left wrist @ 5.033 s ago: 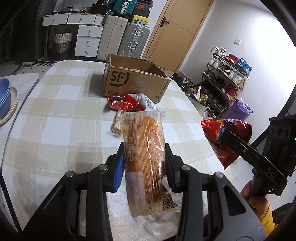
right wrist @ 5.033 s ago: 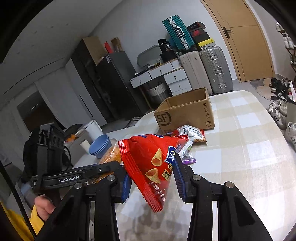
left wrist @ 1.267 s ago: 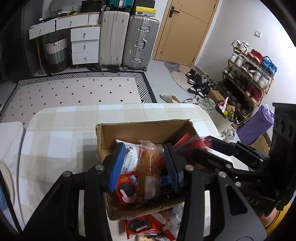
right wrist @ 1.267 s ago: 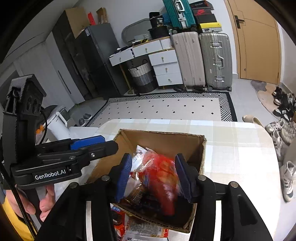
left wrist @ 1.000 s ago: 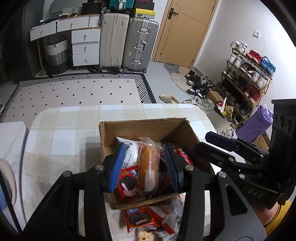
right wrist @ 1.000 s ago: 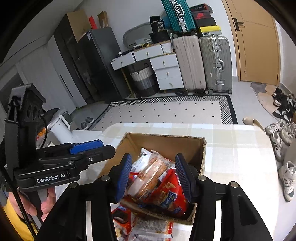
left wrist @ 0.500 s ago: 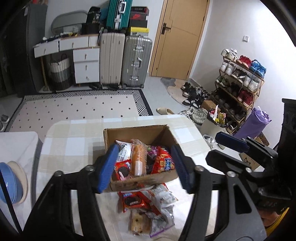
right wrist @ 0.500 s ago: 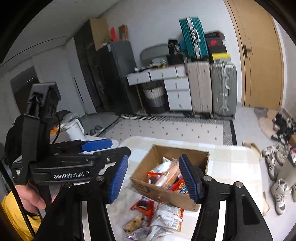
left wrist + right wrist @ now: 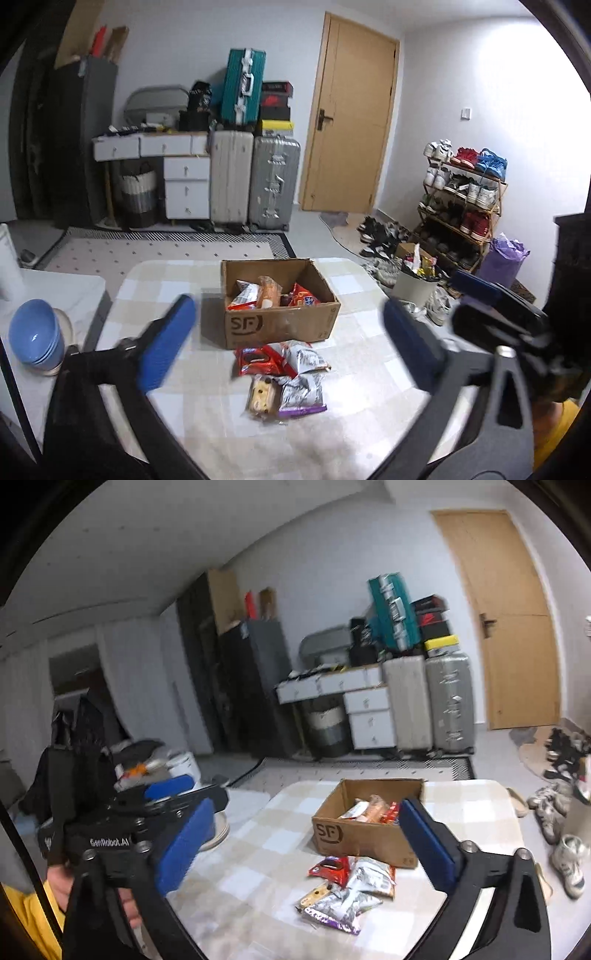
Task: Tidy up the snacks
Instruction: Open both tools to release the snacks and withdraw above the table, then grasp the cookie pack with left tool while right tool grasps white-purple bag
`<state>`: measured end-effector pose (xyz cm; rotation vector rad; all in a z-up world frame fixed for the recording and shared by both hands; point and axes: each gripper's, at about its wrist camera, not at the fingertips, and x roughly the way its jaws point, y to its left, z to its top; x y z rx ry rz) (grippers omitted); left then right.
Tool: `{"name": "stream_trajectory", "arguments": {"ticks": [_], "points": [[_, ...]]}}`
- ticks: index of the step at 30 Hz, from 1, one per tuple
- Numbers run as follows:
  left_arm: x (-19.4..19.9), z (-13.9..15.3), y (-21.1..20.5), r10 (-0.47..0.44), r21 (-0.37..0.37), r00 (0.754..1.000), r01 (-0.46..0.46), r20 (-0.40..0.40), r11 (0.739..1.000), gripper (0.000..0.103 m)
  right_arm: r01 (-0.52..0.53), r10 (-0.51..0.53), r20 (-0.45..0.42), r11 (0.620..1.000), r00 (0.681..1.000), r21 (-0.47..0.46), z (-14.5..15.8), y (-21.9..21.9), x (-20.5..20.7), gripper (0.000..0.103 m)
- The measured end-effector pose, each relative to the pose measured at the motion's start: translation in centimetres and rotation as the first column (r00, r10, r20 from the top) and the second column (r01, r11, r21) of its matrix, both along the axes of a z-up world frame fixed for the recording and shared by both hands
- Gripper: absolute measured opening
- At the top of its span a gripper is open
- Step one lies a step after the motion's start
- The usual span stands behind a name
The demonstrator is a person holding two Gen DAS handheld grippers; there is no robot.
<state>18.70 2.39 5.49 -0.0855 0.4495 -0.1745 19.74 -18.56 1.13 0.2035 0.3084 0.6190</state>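
Left wrist view: the left gripper (image 9: 288,343) stands with its jaws spread wide; they have just been opening, and nothing lies between the blue pads (image 9: 168,345). By my reading, one delivery into the cardboard box (image 9: 280,325) is finished and the step in hand is going back for more. The box sits straight ahead of the fingertips, beyond them on the checked table (image 9: 177,391), already holding several packets (image 9: 271,293). Nearer the tongs, between box and fingertips, lies the loose pile: a red cookie packet (image 9: 255,360), a silver bag (image 9: 304,356), a small cake pack (image 9: 262,397) and a silver-purple bag (image 9: 301,395). The next move calls for dipping down onto one of these and closing on it. The right gripper (image 9: 495,306) shows at the right edge, apart from the pile.

Right wrist view: the right gripper (image 9: 310,845) is likewise spread wide, its jaws having just been opening, with nothing between them. The box (image 9: 365,829) lies ahead, framed by the two fingers; the remaining snacks (image 9: 349,886) lie nearer, just this side of the box and low between the fingers. The left gripper (image 9: 173,794) is off to the left, held by a hand (image 9: 62,882), well apart from the snacks. A plain reach downward should serve here too.
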Motion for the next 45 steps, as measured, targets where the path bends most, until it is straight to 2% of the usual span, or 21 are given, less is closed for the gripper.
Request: {"name": "stream_trajectory", "arguments": {"ticks": [3, 7, 10, 14, 19, 25, 32, 39, 45], "points": [[-3.7, -0.9, -0.1, 0.005, 0.002, 1.000, -0.006, 0.026, 1.000, 0.102, 0.028, -0.028, -0.001, 1.000, 1.000, -0.006, -1.2, 0.0, -2.8, 0.102], [-7.4, -3.4, 0.0, 0.034, -0.009, 0.999, -0.034, 0.023, 0.999, 0.102, 0.090, -0.090, 0.001, 0.996, 0.996, -0.027, -3.3, 0.1, -5.9, 0.102], [-9.0, -5.3, 0.5, 0.068, -0.005, 0.997, -0.068, 0.026, 0.998, 0.102, 0.121, -0.121, 0.004, 0.992, 0.993, -0.033, -5.1, -0.2, -7.6, 0.102], [-10.1, -8.7, 0.8, 0.063, -0.005, 0.997, -0.064, -0.040, 0.998, 0.102, 0.111, -0.113, -0.054, 0.993, 0.992, -0.041, -7.2, -0.1, -8.6, 0.102], [-9.7, -12.1, 0.2, 0.058, -0.003, 0.990, -0.059, -0.130, 0.998, 0.102, 0.124, -0.126, -0.110, 0.992, 0.986, -0.025, -9.2, -0.3, -9.3, 0.102], [-7.9, -13.7, -0.9, 0.082, 0.027, 0.984, -0.078, -0.160, 0.997, 0.102, 0.127, -0.130, -0.131, 0.991, 0.983, -0.028, -9.8, 0.1, -9.0, 0.102], [-6.0, -14.7, 0.2, 0.082, 0.001, 0.975, -0.084, -0.207, 0.996, 0.102, 0.104, -0.107, -0.178, 0.994, 0.978, -0.026, -10.9, 0.6, -8.2, 0.102], [-4.5, -17.1, 0.7, 0.084, -0.018, 0.968, -0.091, -0.238, 0.996, 0.102, 0.084, -0.096, -0.244, 0.995, 0.965, -0.059, -12.9, 1.1, -5.8, 0.102], [-2.0, -20.0, 1.0, 0.084, -0.025, 0.954, -0.096, -0.288, 0.995, 0.102, 0.060, -0.081, -0.353, 0.996, 0.932, -0.071, -16.1, 1.5, -1.4, 0.102]]}}
